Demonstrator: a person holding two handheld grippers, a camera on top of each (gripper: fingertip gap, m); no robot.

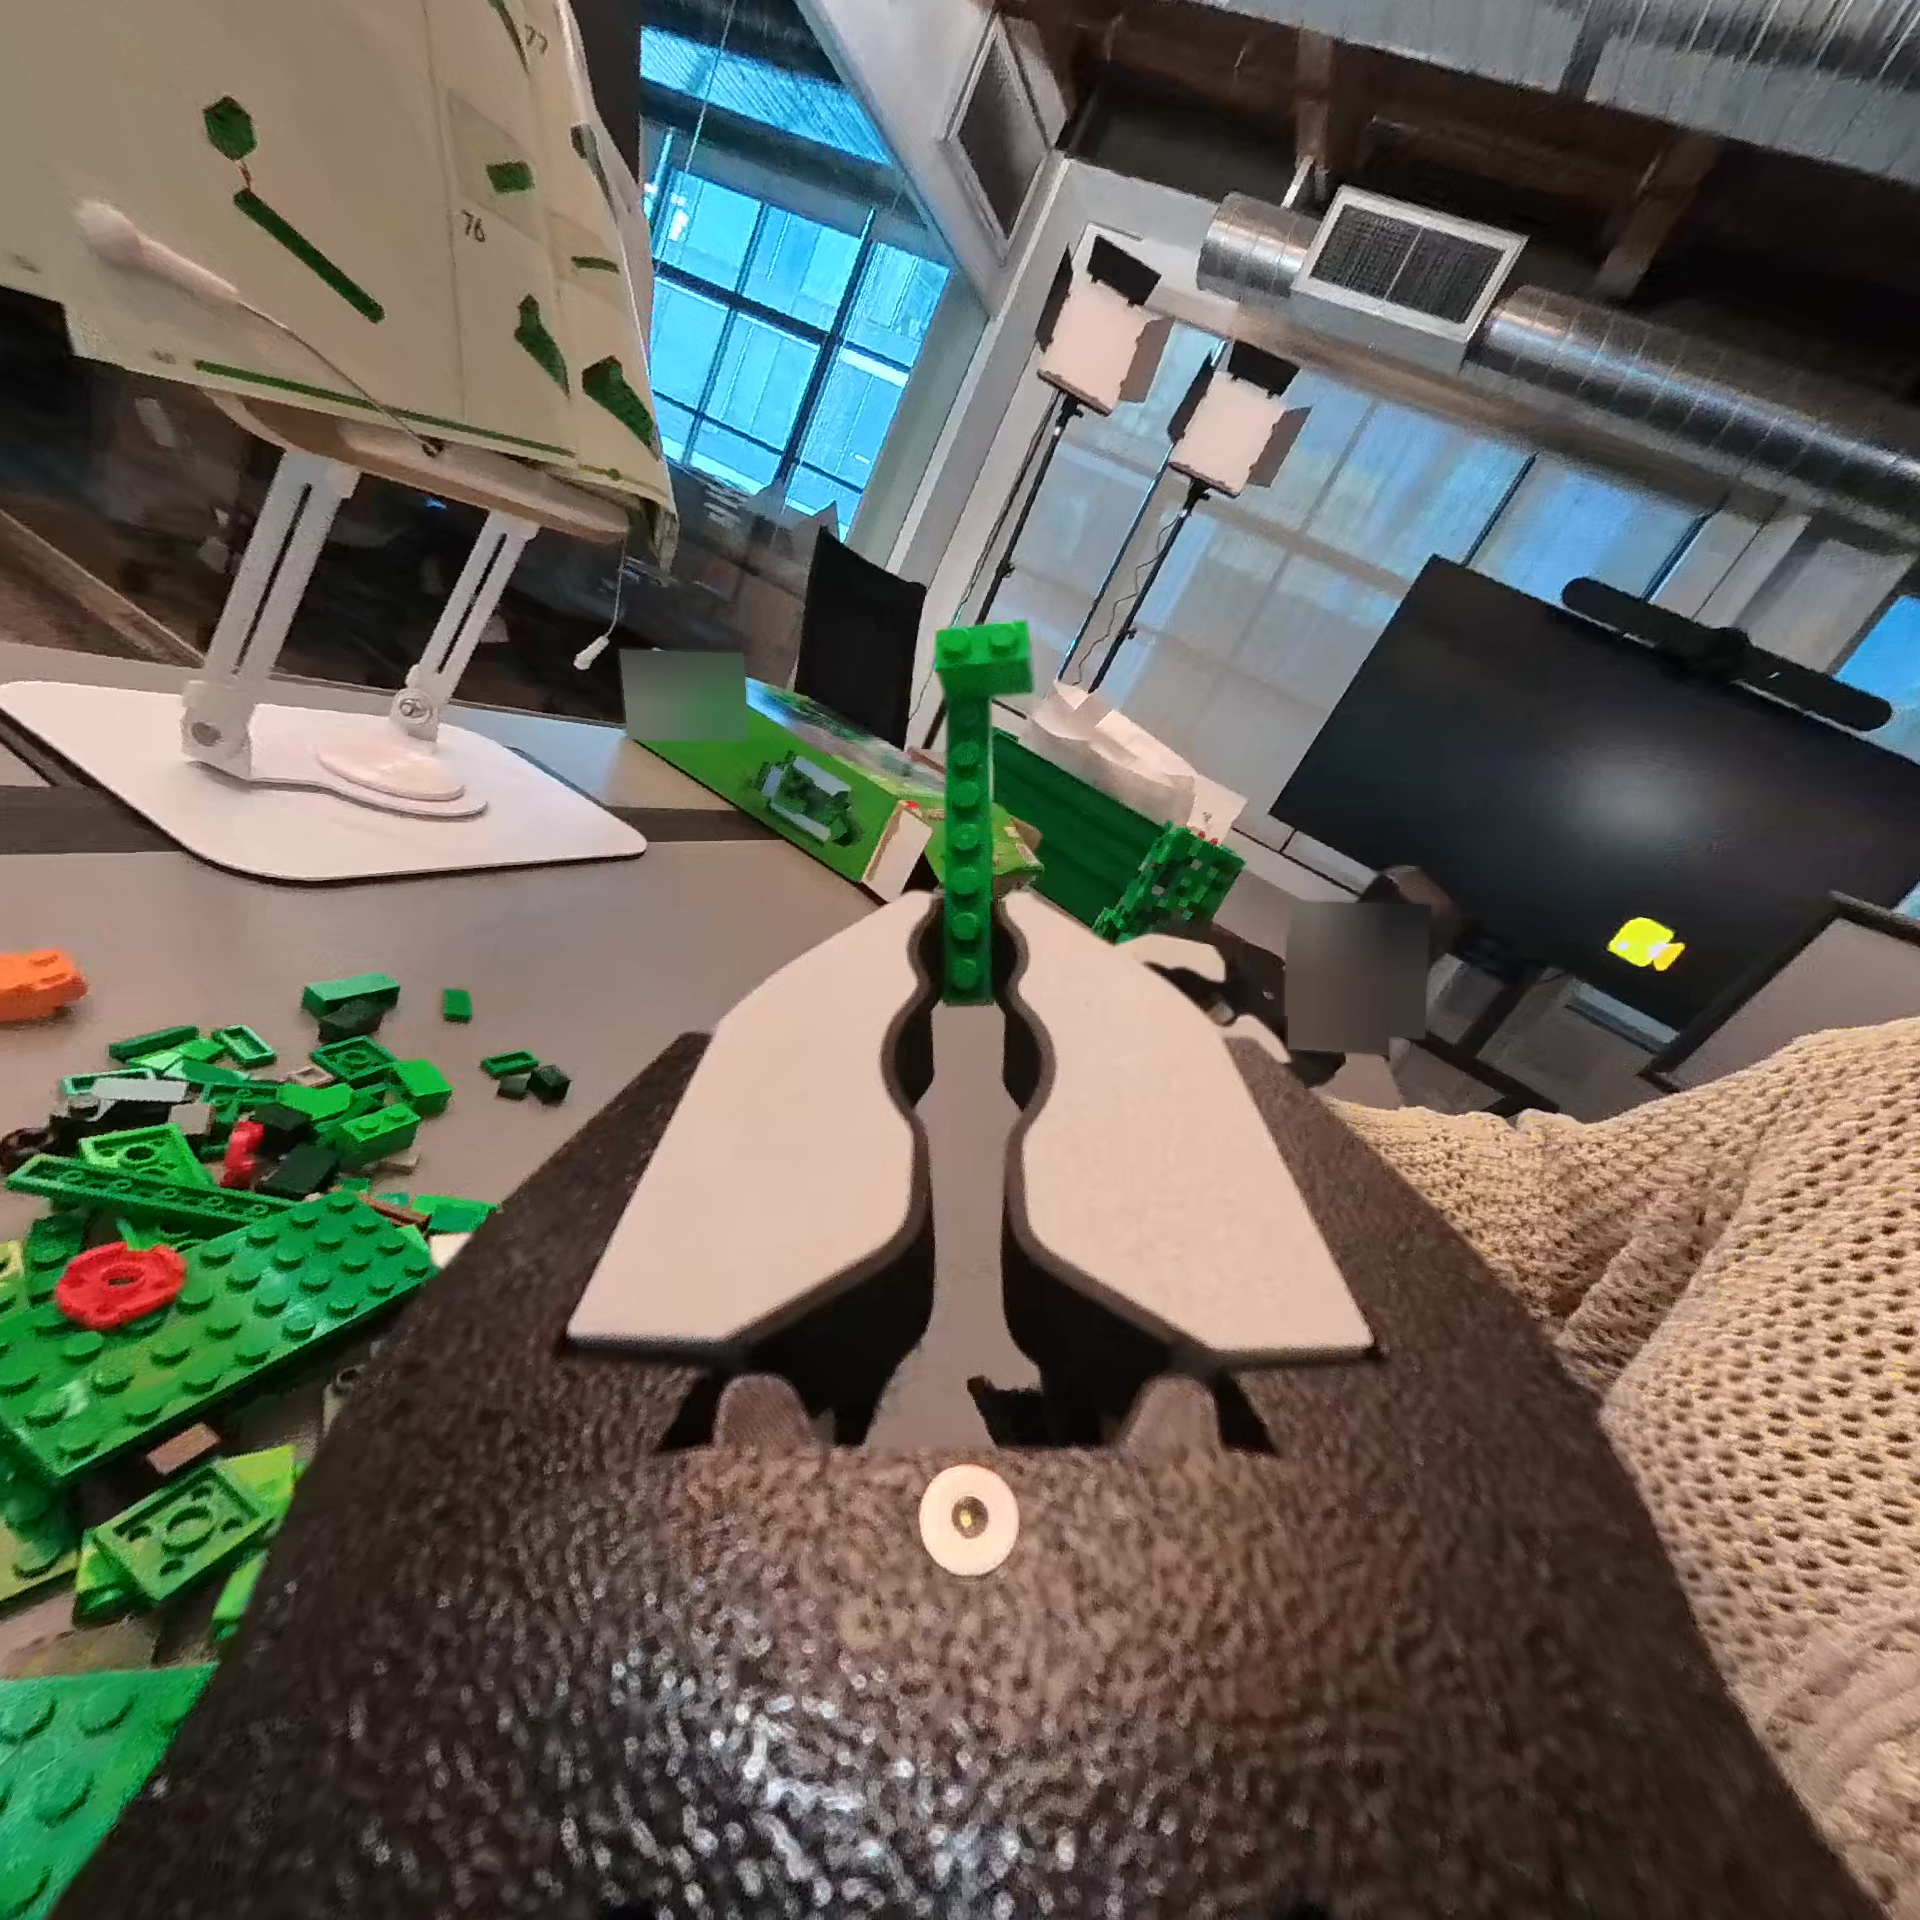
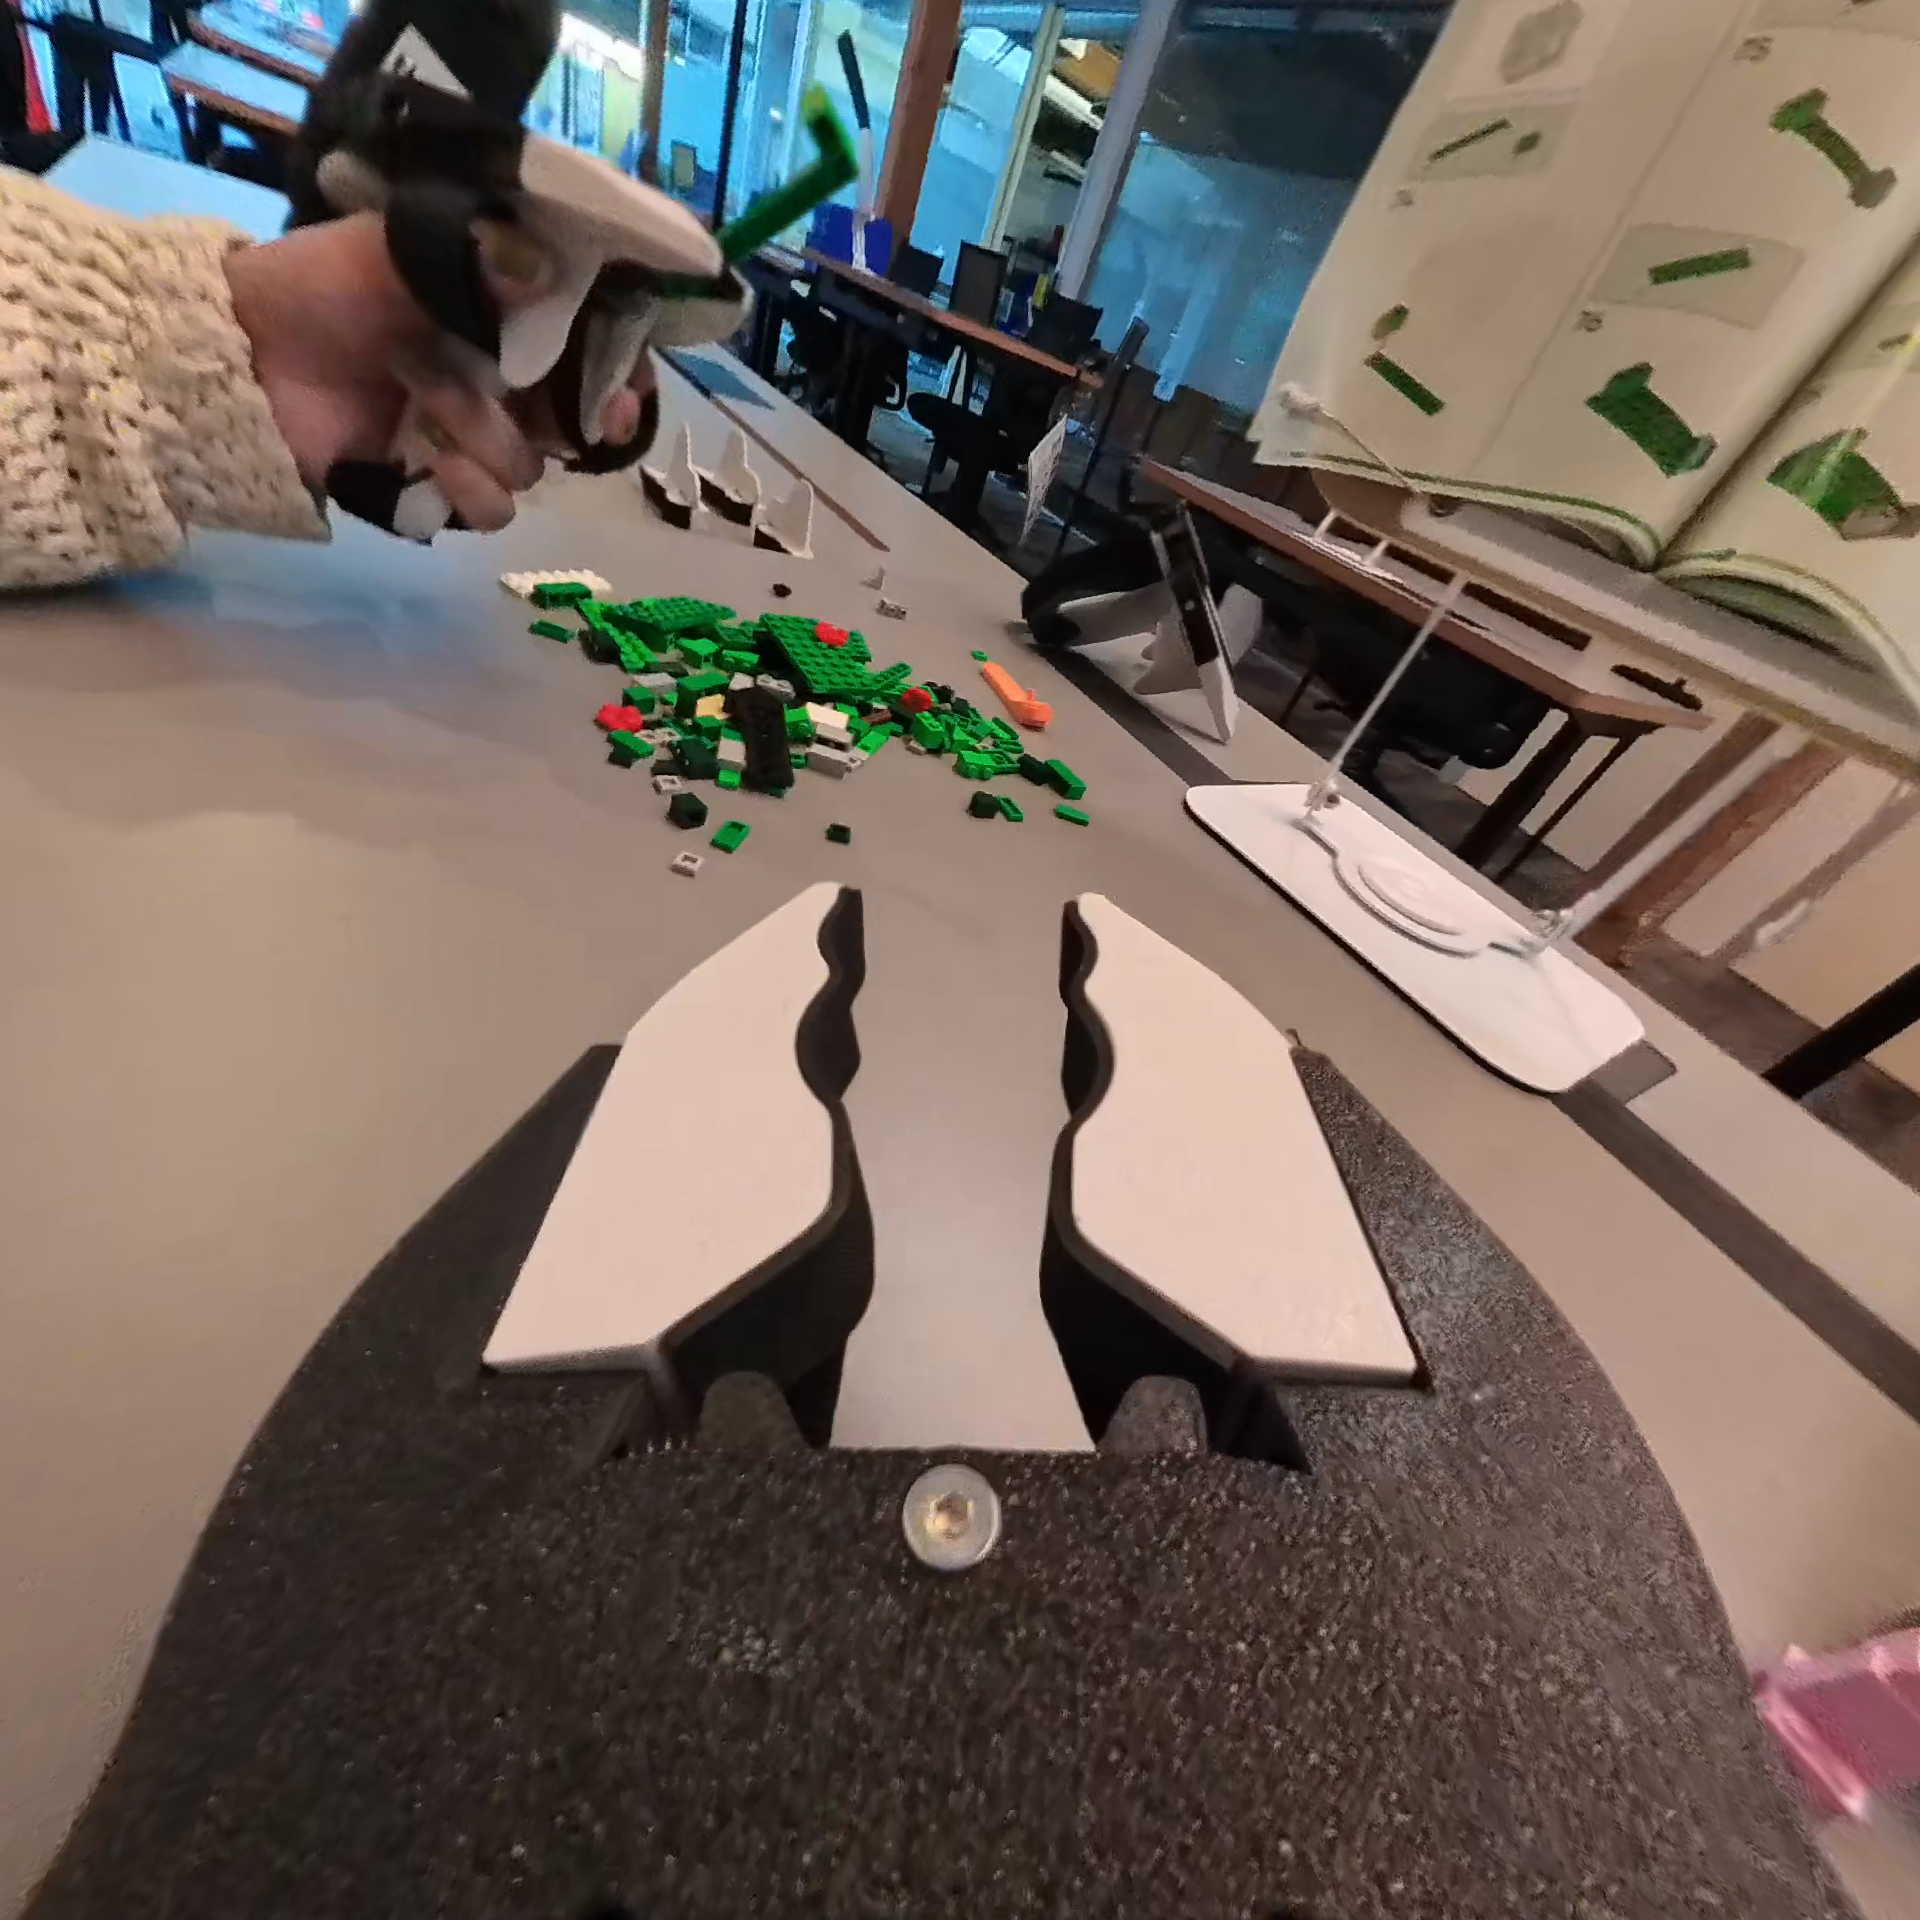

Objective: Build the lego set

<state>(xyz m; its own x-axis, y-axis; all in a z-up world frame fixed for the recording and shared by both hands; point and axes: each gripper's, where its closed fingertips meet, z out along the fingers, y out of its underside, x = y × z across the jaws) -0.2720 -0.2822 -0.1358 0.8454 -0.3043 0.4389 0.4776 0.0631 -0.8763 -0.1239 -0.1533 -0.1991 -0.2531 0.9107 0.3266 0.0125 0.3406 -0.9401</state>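
Observation:
My left gripper is shut on a long thin green plate that stands up from the tips, with a small green brick on its far end. In the right wrist view the left gripper is raised at upper left, held by a hand, with the green plate sticking out. My right gripper is open and empty, low over the grey table. A pile of loose green, red and black bricks lies ahead of it; it also shows in the left wrist view.
An open instruction book rests on a white stand to the right. An orange brick separator lies by the pile. A green set box and a small green built piece sit at the far table edge. A beige knit sleeve is at right. Spacing between my two grippers at the tips: around 20 cm. The open instruction book lies around 30 cm away from my left fingertips.

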